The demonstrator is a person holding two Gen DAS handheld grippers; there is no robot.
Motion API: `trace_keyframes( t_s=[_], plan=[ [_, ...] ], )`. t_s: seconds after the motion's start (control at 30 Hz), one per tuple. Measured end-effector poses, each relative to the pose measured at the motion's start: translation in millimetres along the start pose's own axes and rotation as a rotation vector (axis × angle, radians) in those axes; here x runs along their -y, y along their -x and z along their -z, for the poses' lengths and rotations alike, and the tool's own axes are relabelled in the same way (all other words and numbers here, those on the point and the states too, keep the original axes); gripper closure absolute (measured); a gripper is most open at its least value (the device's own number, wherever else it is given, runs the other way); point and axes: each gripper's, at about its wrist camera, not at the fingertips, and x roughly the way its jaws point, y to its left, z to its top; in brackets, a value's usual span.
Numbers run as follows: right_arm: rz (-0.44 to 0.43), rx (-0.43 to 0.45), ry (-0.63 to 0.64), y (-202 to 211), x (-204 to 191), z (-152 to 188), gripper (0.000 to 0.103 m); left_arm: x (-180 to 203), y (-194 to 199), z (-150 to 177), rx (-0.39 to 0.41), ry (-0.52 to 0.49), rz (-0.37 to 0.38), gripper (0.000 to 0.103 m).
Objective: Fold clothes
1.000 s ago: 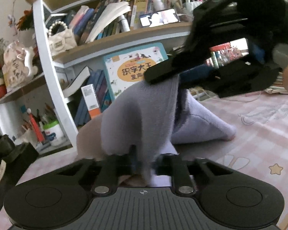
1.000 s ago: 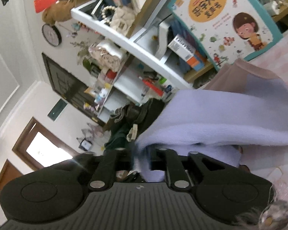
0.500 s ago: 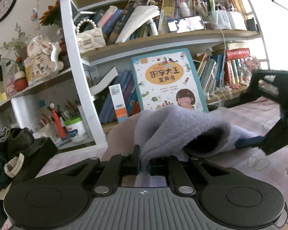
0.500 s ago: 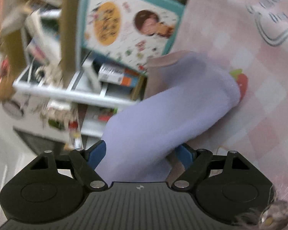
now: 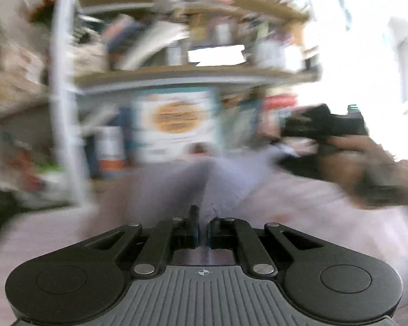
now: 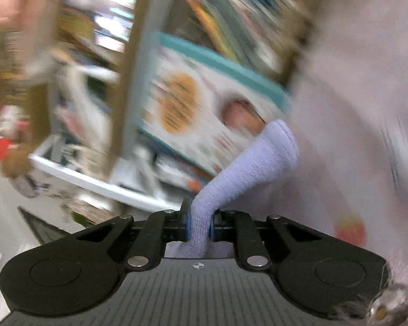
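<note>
Left wrist view, heavy motion blur: left gripper (image 5: pixel 202 233) has its jaws pinched together on a thin edge of the lilac sock (image 5: pixel 225 187), fabric running forward from the pads in a low ridge over the pink checked tablecloth (image 5: pixel 299 212). Holding by the edge rather than the bulk looks deliberate: it anchors one end so the other hand can pull the length straight. A tan cloth (image 5: pixel 122 187) sits to the left of the sock on the table, too blurred to tell whether it's a second garment or part of this one. Right side of the frame shows the right gripper (image 5: pixel 321 127) carried in the person's hand (image 5: pixel 367 163), out past the far end of the sock; from this angle I can't tell what it holds. Bookshelf (image 5: pixel 193 77) and a teal-framed picture book (image 5: pixel 176 125) behind, not relevant. Right wrist view, sharper at the tool: the jaws have just been closing and are now clamped on a bunched end of the sock, the blue pads (image 6: pixel 188 222) squeezing it into a narrow neck. The rest of the sock hangs free forward, rounded end up and off the table, in front of the picture book. So both ends are gripped, one per tool, and the sock is lifted between them, which I read as setup for stretching and folding it. Risk: the right grip is on a bunched wad, so the fold line may come out skewed.
</note>
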Motion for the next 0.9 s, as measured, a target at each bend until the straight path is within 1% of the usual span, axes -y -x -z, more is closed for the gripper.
trace_keyframes(
  t_s=[0.07,0.13,0.2,0.23,0.27,0.33,0.37,0.4,0.43,0.47,0.53,0.6,0.63,0.67,0.7,0.77,0.83,0.9],
  plan=[
    [-0.059,0.069,0.143,17,-45,-25,0.092,14,-1,-14,0.045,0.02,0.151,0.098],
    [-0.133,0.114,0.306,29,-95,-44,0.092,18,4,-33,0.134,0.055,0.273,0.098],
    [-0.204,0.156,0.483,38,-144,-50,0.092,13,14,-52,0.24,0.109,0.386,0.098],
    [-0.245,0.194,0.583,42,-170,-50,0.092,9,20,-59,0.285,0.132,0.436,0.098],
    [-0.291,0.213,0.647,43,-186,-49,0.092,5,26,-66,0.331,0.156,0.486,0.098],
    [-0.375,0.206,0.708,37,-210,-47,0.092,-7,33,-70,0.354,0.192,0.521,0.098],
    [-0.358,0.179,0.71,27,-213,-45,0.092,-12,36,-71,0.358,0.209,0.532,0.098],
    [-0.336,0.149,0.71,15,-215,-43,0.092,-17,36,-68,0.337,0.221,0.519,0.098],
    [-0.291,0.105,0.703,-2,-208,-39,0.092,-21,35,-63,0.304,0.229,0.494,0.098],
    [-0.236,0.052,0.694,-21,-196,-33,0.092,-26,32,-53,0.254,0.235,0.453,0.098],
    [-0.107,-0.064,0.674,-60,-163,-18,0.092,-39,23,-26,0.122,0.262,0.369,0.098],
    [0.047,-0.196,0.65,-100,-118,6,0.092,-50,17,2,-0.002,0.282,0.273,0.098],
    [0.124,-0.261,0.643,-120,-93,22,0.092,-53,16,14,-0.052,0.287,0.225,0.098],
    [0.175,-0.305,0.639,-133,-75,34,0.092,-57,17,26,-0.095,0.289,0.176,0.098],
    [0.213,-0.34,0.637,-144,-60,46,0.092,-60,18,35,-0.122,0.291,0.137,0.098],
    [0.235,-0.393,0.612,-163,-36,66,0.092,-68,23,46,-0.133,0.315,0.093,0.098],
    [0.237,-0.427,0.582,-180,-26,78,0.092,-76,29,50,-0.123,0.355,0.071,0.097],
    [0.249,-0.44,0.59,-193,-25,85,0.092,-84,32,50,-0.118,0.377,0.046,0.097]
  ],
)
